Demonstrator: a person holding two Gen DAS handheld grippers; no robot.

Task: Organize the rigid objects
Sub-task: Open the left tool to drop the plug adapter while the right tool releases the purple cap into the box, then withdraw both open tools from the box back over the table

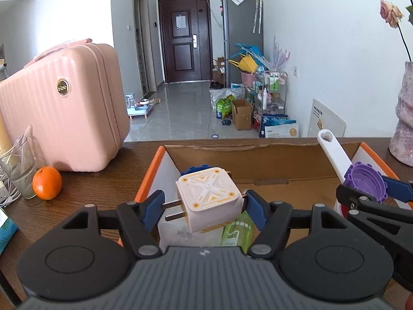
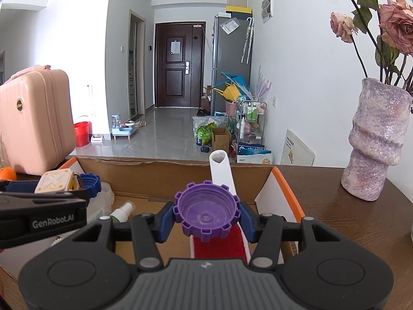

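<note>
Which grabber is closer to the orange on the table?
Left. The left gripper, holding the plug adapter, is just right of the orange. The right gripper, holding the purple cap, sits farther right, with the left gripper between it and the orange.

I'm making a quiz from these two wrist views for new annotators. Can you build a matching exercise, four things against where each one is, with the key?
Things:
1. charger plug
2. purple cap
3. orange
4. vase

Places:
A. on the table, right of the cardboard box
B. between the fingers of the left gripper
C. on the table, by the pink case
D. between the fingers of the right gripper

Pairs: 1-B, 2-D, 3-C, 4-A
</note>
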